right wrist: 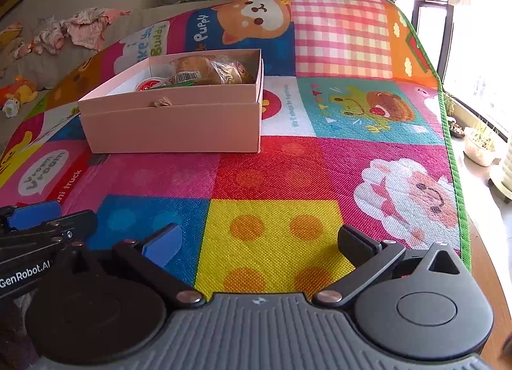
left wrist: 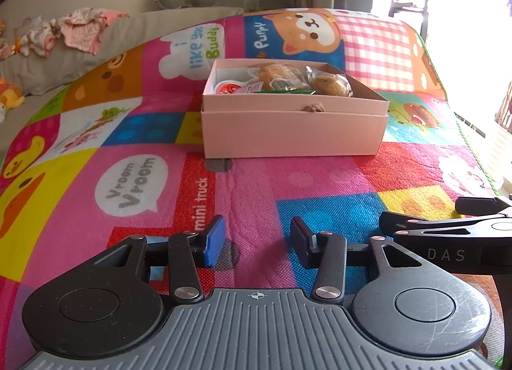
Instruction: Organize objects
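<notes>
The pink box sits on the patterned play mat, holding wrapped pastries and a red-lidded cup. It lies well ahead of both units. The left hand-held gripper is empty, fingers apart. The right hand-held gripper, just beside it, is spread wider, empty, with the box ahead-left.

One pink box holds two wrapped buns, one red-lidded cup and one green packet.
</notes>
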`<move>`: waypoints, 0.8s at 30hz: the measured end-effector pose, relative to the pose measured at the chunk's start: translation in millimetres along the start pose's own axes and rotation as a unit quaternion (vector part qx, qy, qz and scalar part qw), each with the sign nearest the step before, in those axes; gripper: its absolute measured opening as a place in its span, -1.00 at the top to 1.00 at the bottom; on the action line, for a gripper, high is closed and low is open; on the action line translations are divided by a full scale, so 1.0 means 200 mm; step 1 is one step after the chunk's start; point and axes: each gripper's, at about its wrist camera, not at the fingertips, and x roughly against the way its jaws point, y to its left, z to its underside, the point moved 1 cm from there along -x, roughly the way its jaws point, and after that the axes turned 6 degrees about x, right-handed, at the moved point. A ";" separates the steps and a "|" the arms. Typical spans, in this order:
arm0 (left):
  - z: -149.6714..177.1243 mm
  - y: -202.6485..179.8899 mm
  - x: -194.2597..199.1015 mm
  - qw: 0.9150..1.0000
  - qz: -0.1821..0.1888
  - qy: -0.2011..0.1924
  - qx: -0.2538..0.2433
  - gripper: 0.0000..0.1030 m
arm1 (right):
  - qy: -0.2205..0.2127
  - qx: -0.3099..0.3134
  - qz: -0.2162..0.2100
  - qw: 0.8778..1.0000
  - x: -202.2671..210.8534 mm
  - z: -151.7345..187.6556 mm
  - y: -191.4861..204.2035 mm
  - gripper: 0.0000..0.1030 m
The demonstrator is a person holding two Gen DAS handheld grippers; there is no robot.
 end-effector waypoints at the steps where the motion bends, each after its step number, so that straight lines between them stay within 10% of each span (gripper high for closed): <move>1: 0.00 0.00 0.00 1.000 0.000 0.000 0.000 0.04 | 0.000 0.000 0.000 1.000 0.00 0.00 0.00 -1.00; 24: 0.00 -0.02 0.00 1.000 -0.008 0.000 -0.007 0.03 | 0.000 -0.001 0.000 1.000 0.00 0.00 0.00 -1.00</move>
